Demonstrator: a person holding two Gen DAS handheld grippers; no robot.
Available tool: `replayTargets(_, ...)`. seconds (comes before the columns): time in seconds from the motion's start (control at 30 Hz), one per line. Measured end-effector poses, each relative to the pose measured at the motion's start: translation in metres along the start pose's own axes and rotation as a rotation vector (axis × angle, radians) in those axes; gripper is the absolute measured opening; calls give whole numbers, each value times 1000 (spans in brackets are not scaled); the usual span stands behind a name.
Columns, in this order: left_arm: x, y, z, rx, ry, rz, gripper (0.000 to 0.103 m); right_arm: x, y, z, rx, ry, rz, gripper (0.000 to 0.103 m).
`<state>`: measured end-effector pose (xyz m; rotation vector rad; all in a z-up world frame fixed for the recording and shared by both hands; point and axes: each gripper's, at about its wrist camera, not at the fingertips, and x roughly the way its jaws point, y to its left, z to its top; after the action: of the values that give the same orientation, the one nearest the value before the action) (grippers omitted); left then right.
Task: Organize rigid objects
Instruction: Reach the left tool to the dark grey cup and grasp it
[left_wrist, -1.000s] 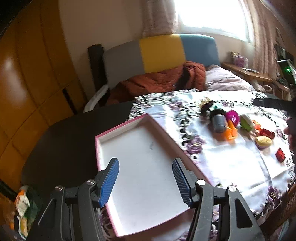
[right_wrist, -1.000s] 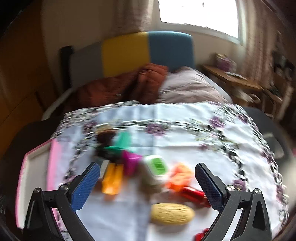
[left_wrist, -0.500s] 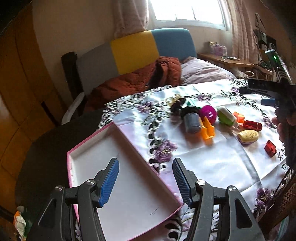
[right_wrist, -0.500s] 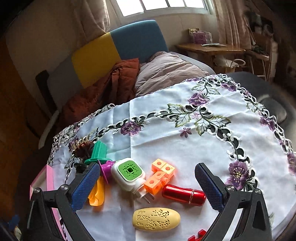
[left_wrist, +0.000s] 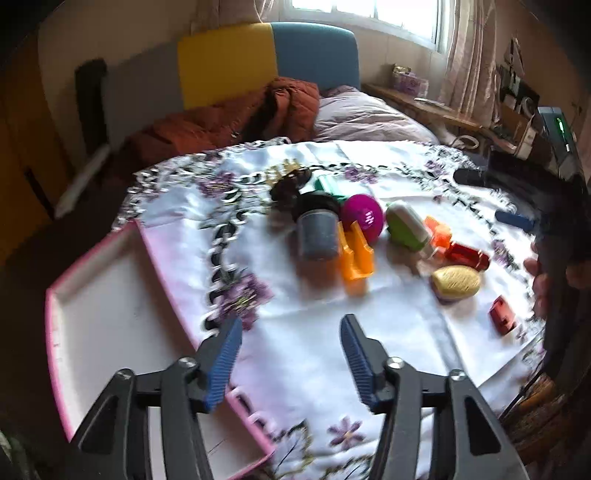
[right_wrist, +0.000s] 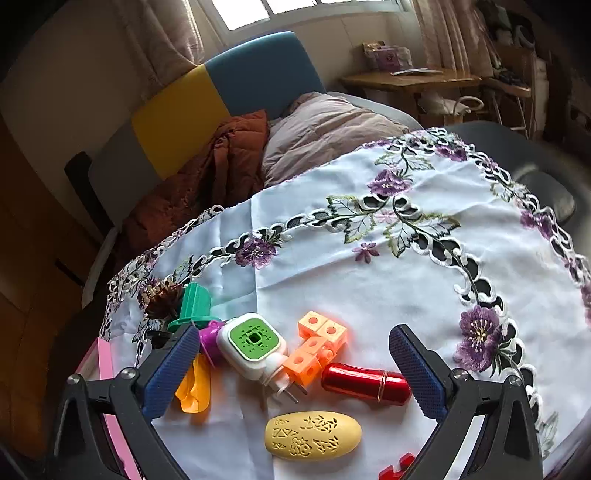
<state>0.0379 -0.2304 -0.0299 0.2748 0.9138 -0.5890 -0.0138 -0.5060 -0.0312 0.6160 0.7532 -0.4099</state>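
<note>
A pink-rimmed white tray (left_wrist: 110, 302) lies at the table's left; its rim shows in the right wrist view (right_wrist: 101, 354). Small objects lie clustered on the floral cloth: grey jar (left_wrist: 317, 236), magenta ball (left_wrist: 362, 218), orange piece (left_wrist: 354, 254), green-white plug (right_wrist: 255, 343), orange cubes (right_wrist: 317, 347), red cylinder (right_wrist: 365, 382), yellow oval (right_wrist: 312, 435), green piece (right_wrist: 194, 304), red block (left_wrist: 502, 314). My left gripper (left_wrist: 291, 354) is open and empty over the cloth beside the tray. My right gripper (right_wrist: 295, 369) is open and empty above the cluster.
A pine cone (right_wrist: 162, 295) lies at the cluster's far edge. A bed with a rust-coloured blanket (right_wrist: 207, 177) and a pillow (right_wrist: 325, 129) stands behind the table. A wooden desk (right_wrist: 413, 79) stands at the back right. A wardrobe (left_wrist: 22, 147) stands at the left.
My left gripper has swung right, from over the tray to over the cloth. My right gripper has come lower and closer to the cluster. Both stayed open.
</note>
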Motion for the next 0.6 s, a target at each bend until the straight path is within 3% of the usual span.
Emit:
replayTargets(0.13, 17, 13, 23, -69, 30, -117, 54, 2, -4, 0, 19, 12, 12, 103)
replayTargets(0.4, 62, 15, 60, -118, 138, -228, 54, 2, -3, 0, 26, 16, 33, 103)
replayTargets(0.6, 96, 12, 79, -160, 178, -258, 53, 2, -4, 1, 38, 19, 49, 103)
